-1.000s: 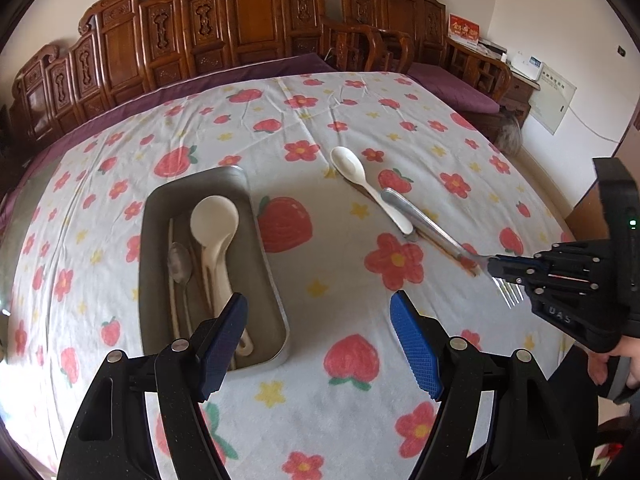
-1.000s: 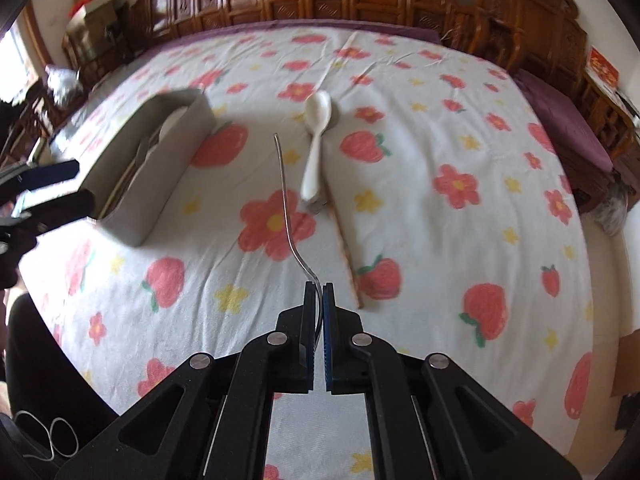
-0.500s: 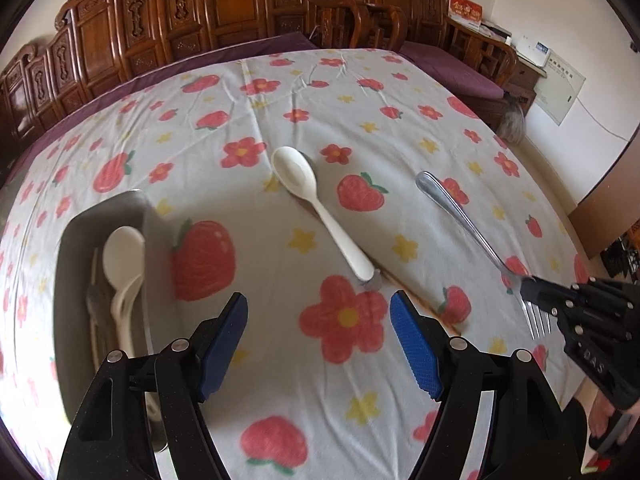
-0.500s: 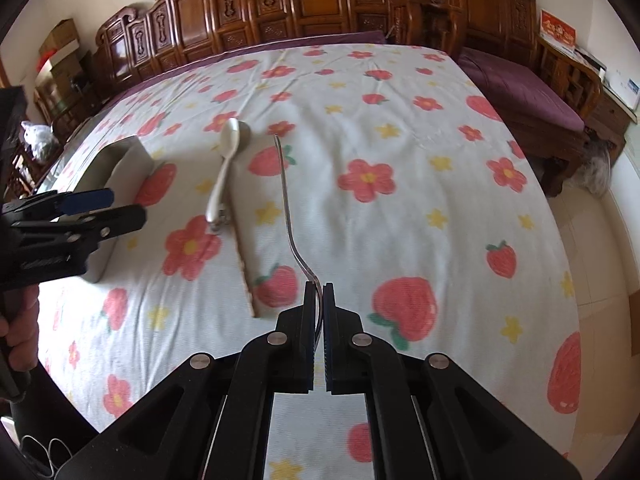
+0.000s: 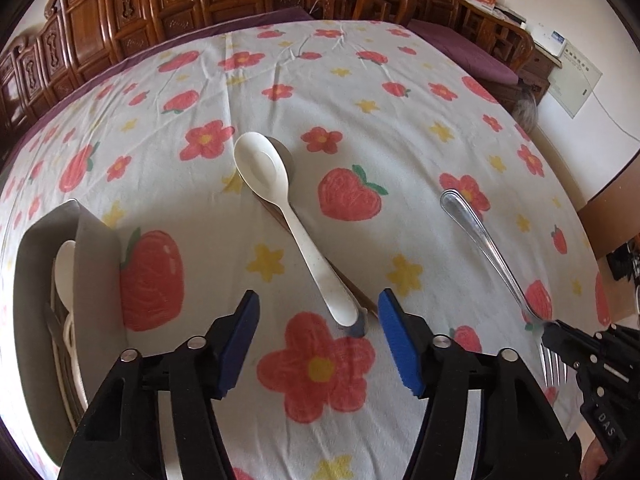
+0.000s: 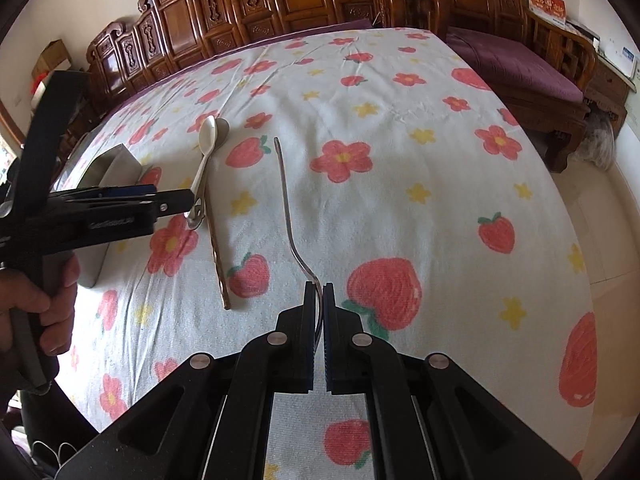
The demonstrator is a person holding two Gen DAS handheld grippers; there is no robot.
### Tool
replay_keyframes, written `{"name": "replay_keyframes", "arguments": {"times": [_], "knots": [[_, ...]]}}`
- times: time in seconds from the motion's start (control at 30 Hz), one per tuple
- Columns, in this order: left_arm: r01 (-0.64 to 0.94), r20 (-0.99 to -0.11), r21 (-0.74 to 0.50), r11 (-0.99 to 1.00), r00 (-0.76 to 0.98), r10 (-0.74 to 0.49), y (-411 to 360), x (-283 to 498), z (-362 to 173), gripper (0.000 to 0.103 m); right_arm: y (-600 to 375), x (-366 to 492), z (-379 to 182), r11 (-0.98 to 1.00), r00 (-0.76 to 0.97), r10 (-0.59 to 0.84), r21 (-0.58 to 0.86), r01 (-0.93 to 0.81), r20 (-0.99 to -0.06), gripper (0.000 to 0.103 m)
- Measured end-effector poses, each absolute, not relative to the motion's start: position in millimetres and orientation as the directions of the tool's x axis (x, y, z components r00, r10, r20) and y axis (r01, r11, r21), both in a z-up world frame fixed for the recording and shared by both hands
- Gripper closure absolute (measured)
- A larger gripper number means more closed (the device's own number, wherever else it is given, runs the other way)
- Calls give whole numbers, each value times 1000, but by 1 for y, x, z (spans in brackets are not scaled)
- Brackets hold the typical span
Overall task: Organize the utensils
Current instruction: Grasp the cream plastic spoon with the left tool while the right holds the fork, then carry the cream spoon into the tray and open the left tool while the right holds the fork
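Observation:
A white plastic spoon point(image 5: 288, 220) lies on the flowered tablecloth over a metal spoon and a brown chopstick point(image 6: 216, 248). My left gripper point(image 5: 318, 320) is open, its blue pads either side of the spoon's handle end, just short of it. My right gripper point(image 6: 318, 292) is shut on a metal fork point(image 6: 286, 204), held by its neck with the handle pointing away over the table; in the left wrist view the fork point(image 5: 484, 248) is at the right. A metal tray point(image 5: 44, 320) at the left holds a white spoon and other utensils.
The table is covered by a white cloth point(image 5: 360, 92) with strawberries and flowers. Carved wooden chairs point(image 6: 280, 0) line the far edge. A purple-cushioned bench point(image 6: 520, 68) stands at the right, past the table edge. The tray point(image 6: 112, 168) sits behind my left gripper.
My left gripper has moved right from over the tray to the white spoon's handle. My right gripper has carried the fork to the right, away from the spoon.

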State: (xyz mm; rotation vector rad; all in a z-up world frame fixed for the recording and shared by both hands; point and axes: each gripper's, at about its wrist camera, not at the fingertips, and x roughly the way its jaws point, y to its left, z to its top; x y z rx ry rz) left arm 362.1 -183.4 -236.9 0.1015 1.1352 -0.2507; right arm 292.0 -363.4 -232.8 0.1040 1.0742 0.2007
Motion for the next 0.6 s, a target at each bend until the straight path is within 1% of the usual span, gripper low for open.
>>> {"name": "replay_keyframes", "arguments": {"times": [0.03,0.07,0.13,0.23,0.33,0.5,0.6], "knots": [[241,-909,-54,969,390,-148,-183,364,-239,52,-362,292,-233,976,460,215,181,-117,-862,99],[232,-912,-64,971,381,-151,-182,366,-241,55,-362,292,-232,976,461,215,179,-122,-861,99],[205,-923,-102,973,346,-169,-179,370,-248,66,-362,292,-230,976,464,217,182,-121,-859,99],[181,-927,-146,973,317,-198,-173,371,-252,77,-360,290,-229,975,464,221,184,-124,-858,99],[177,-930,-150,973,308,-199,-170,368,-250,88,-360,290,-229,974,463,226,186,-131,-857,99],[167,-930,-161,973,303,-206,-159,361,-245,90,-360,290,-227,973,465,231,193,-129,-855,99],[170,-935,-147,975,298,-193,-154,358,-245,92,-361,289,-228,973,464,230,192,-128,-856,99]]}}
